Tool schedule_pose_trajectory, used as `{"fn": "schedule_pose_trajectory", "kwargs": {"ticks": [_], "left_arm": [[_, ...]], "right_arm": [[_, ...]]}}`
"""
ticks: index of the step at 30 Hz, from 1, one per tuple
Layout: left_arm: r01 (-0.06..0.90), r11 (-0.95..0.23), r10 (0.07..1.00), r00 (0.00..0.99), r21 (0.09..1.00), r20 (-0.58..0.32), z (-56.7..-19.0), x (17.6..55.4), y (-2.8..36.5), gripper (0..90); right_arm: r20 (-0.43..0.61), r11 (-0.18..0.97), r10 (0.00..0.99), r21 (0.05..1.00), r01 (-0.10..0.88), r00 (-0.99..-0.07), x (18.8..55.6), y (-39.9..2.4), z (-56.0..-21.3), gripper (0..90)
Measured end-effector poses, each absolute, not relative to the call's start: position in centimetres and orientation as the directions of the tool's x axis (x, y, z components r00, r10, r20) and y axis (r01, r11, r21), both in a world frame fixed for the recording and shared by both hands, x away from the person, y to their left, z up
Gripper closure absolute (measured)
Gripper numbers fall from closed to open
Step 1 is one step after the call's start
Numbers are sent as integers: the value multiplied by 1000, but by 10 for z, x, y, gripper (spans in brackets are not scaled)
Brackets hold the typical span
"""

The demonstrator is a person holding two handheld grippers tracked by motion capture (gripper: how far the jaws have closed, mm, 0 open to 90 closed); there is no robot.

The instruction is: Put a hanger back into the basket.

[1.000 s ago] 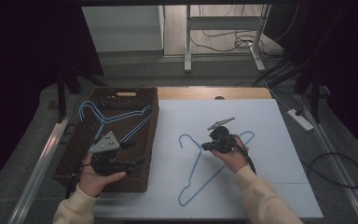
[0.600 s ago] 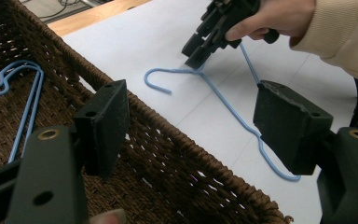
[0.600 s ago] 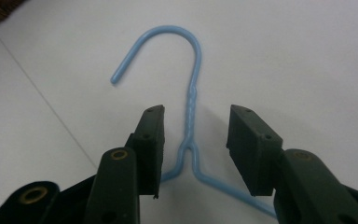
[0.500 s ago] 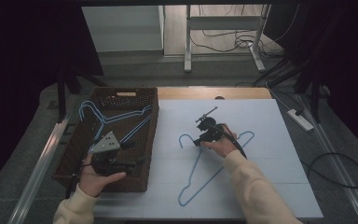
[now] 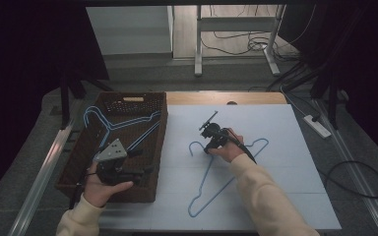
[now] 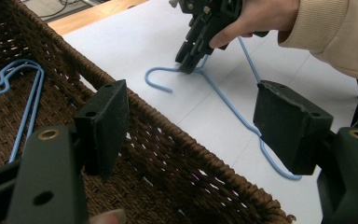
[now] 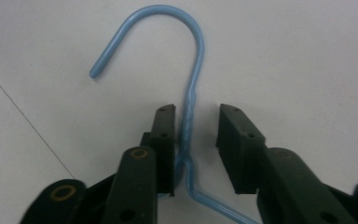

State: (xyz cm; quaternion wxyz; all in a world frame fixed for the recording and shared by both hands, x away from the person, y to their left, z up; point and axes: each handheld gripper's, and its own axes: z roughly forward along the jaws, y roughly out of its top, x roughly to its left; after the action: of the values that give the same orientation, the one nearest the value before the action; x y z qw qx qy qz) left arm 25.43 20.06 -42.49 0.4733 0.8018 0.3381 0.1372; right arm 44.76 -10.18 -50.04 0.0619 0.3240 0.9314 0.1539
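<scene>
A light blue wire hanger (image 5: 211, 182) lies flat on the white table sheet (image 5: 275, 128). My right gripper (image 5: 207, 147) points down at its twisted neck, just below the hook (image 7: 193, 46). In the right gripper view the neck stands between the two black jaws, close against the left one, with a gap to the right one. The jaws have just been closing and stand open around the neck. My left gripper (image 5: 145, 172) hovers open over the near right corner of the brown wicker basket (image 5: 78, 162), nothing between its jaws (image 6: 191, 116). Blue hangers (image 5: 113, 125) lie inside the basket.
The basket's woven rim (image 6: 177, 140) runs between my left gripper and the hanger on the sheet. A wooden table edge (image 5: 226, 97) shows beyond the sheet. Cables and a power strip (image 5: 317, 125) lie on the floor to the right.
My right hand has moved left along the sheet from the hanger's shoulder to its neck, and its jaws now straddle the neck. The left hand and gripper have stayed put.
</scene>
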Motion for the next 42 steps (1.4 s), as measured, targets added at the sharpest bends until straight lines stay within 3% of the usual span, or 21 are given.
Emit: {"fn": "schedule_pose_trajectory", "kwargs": {"ticks": [4, 12, 18, 34, 42], "left_arm": [[413, -321, 674, 732, 852, -101, -425, 254, 201, 276], [410, -321, 674, 732, 854, -98, -424, 253, 202, 276], [414, -319, 677, 730, 852, -101, -425, 253, 202, 276], [432, -326, 673, 731, 841, -114, -427, 253, 189, 277], [471, -336, 675, 724, 816, -140, -424, 253, 161, 279]], "right_arm": [[-5, 738, 639, 284, 611, -769, 449, -95, -499, 846], [6, 699, 683, 282, 656, -730, 449, -94, -499, 857], [44, 634, 723, 355, 687, -690, 448, -107, -496, 859], [59, 560, 731, 517, 647, -680, 428, -133, -469, 859], [60, 533, 728, 578, 618, -683, 416, -144, -458, 858]]}}
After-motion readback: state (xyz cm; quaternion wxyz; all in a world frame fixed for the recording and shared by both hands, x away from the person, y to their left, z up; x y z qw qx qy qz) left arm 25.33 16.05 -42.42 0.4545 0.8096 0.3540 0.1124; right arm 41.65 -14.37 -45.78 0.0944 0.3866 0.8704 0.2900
